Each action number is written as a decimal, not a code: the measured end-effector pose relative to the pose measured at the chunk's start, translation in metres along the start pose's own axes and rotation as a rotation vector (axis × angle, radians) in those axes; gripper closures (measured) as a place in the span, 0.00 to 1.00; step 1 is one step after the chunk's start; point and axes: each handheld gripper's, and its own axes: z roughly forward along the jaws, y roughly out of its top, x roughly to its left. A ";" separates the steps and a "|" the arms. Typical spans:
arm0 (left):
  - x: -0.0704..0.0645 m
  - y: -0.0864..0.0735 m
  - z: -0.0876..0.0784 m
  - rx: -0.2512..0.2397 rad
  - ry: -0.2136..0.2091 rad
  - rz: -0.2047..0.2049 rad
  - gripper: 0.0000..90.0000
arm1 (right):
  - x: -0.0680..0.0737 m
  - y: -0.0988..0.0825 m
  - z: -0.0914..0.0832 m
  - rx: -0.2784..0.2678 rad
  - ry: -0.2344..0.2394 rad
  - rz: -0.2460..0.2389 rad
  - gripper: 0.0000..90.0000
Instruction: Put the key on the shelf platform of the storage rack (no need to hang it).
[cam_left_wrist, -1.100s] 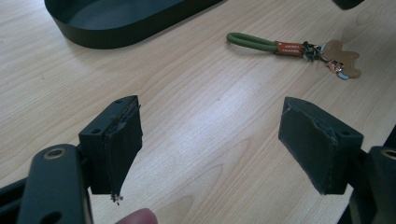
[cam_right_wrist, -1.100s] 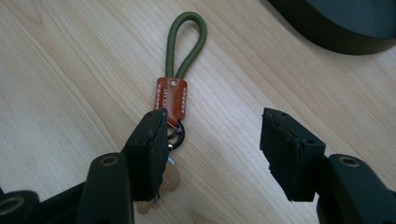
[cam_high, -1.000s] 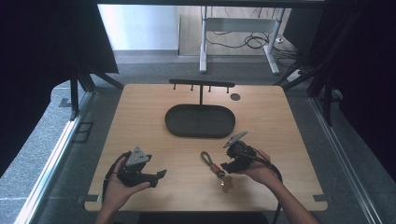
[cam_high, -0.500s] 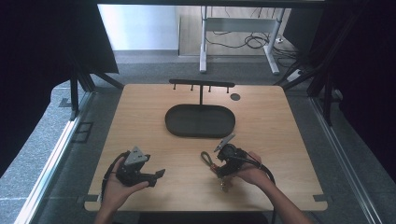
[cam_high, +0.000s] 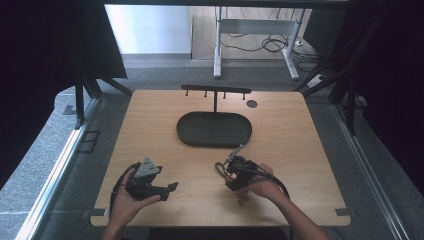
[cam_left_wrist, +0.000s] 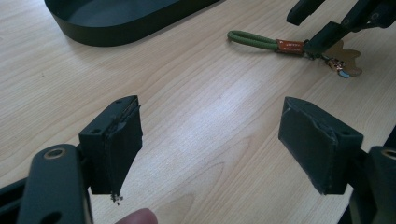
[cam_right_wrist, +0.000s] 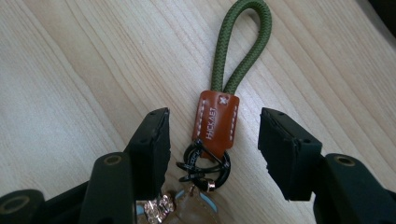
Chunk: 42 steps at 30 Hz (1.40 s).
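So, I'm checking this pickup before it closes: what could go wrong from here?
The right gripper straddles the keychain with open jaws that have just been closing; neither pad touches yet. The tab lies flat on the table, so the pads may scrape wood or slide over it. The black rings sit nearer one jaw, so they might snag.

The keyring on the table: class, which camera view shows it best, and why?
The right gripper view: the keyring shows cord loop, leather tab and ring close up. The left gripper view shows it farther off; the high view, tiny.
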 end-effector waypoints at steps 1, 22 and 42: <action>0.000 0.000 0.000 0.000 0.000 0.000 0.24 | 0.000 0.000 0.001 0.002 0.002 0.000 0.49; -0.001 0.000 0.004 0.011 -0.006 0.006 0.24 | 0.001 0.006 0.019 0.054 -0.012 -0.004 0.62; -0.004 0.001 0.006 0.018 -0.009 0.013 0.24 | -0.006 0.004 0.004 0.038 0.025 -0.003 0.74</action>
